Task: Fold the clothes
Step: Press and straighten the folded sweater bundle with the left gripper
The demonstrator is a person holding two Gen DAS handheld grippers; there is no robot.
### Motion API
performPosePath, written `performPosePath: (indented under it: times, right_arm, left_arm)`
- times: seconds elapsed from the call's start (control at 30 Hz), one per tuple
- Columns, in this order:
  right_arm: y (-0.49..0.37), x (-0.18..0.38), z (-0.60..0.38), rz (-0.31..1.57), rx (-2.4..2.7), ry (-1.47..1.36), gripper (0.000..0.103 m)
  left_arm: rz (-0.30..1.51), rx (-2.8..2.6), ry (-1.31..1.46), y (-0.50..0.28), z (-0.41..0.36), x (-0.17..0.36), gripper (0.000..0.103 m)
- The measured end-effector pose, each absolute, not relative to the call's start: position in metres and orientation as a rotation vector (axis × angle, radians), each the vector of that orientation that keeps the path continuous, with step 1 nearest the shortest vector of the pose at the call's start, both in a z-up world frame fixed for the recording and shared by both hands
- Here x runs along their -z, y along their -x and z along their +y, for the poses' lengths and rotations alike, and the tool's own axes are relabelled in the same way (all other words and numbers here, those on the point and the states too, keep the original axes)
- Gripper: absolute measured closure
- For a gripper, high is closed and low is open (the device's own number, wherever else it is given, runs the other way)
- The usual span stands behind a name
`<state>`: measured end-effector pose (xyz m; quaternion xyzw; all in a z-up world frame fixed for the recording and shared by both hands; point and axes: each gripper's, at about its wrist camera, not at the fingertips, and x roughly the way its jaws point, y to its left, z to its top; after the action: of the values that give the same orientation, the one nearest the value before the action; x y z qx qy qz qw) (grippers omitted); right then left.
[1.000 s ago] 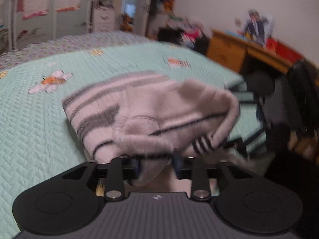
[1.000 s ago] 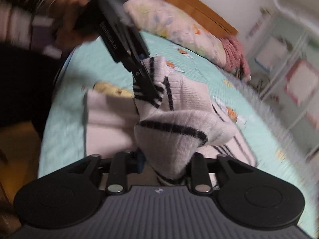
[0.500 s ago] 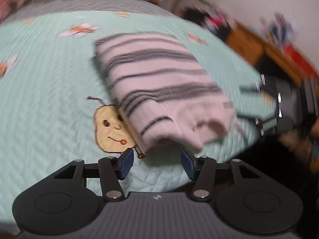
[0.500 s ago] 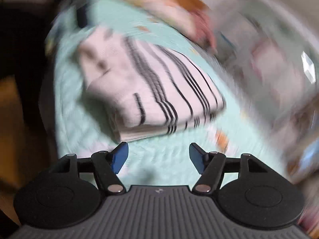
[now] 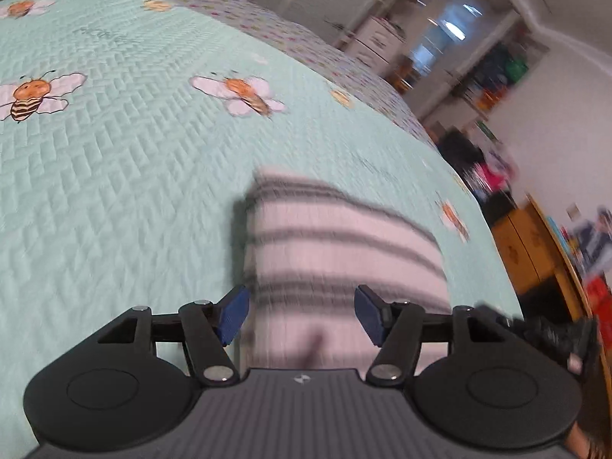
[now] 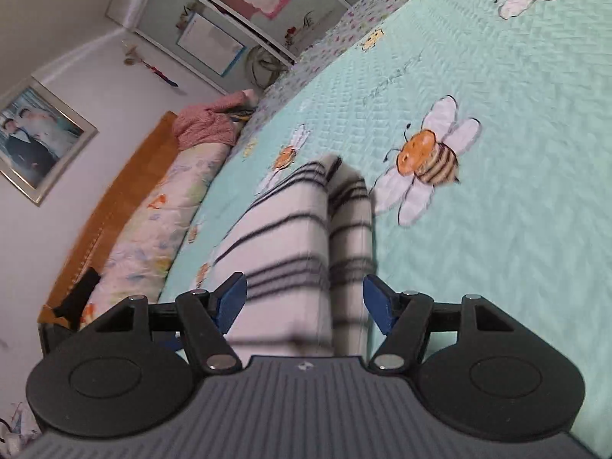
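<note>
A folded pale pink sweater [image 5: 336, 260] with dark stripes lies on the mint green quilt [image 5: 114, 176]. In the left wrist view my left gripper [image 5: 300, 315] hovers over its near end, jaws still opening, blue pads either side of the cloth without pressing it. The right wrist view shows the same sweater [image 6: 302, 237] from another side, folded in layers. My right gripper [image 6: 306, 302] stands open just above it, pads apart and clear of the fabric. The other gripper's black body [image 5: 550, 332] shows at the right edge of the left wrist view.
The quilt [image 6: 497, 114] carries bee and flower patches. A pillow [image 6: 153, 229], a pink blanket [image 6: 210, 122] and a wooden headboard [image 6: 114, 199] line one side. A wooden desk [image 5: 535, 244] and wardrobes [image 5: 375, 38] stand beyond the bed's edge.
Both grippers let go of the sweater, which dropped folded onto the quilt. Both rolled and swung sideways over it, and their jaws spread wider.
</note>
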<state>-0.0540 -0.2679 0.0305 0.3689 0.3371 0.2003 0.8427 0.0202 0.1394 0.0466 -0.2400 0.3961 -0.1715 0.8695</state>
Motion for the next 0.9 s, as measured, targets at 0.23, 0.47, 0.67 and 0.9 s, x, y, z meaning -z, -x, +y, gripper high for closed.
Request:
performPosePath:
  times: [0.23,0.47,0.67,0.9]
  right_arm:
    - [-0.013,-0.016,-0.254,0.755,-0.455,-0.8,0.037]
    - [-0.036,-0.024,-0.235,0.811,-0.535,-0.689,0.087]
    - [-0.059,-0.039,-0.235,0.749,-0.502,-0.602,0.089]
    - [-0.058,0.01,-0.254,0.767,-0.437,-0.774,0.054]
  left_arm:
    - [0.88,0.345,0.644,-0.073,0.148,-0.032,0.038]
    - [0.92,0.386,0.607,-0.093,0.133,-0.029,0.058]
    - [0.786,0.321,0.439,-0.104,0.112,-0.058,0.078]
    - [0.838,0.283,0.415,-0.099,0.11,-0.035,0.072]
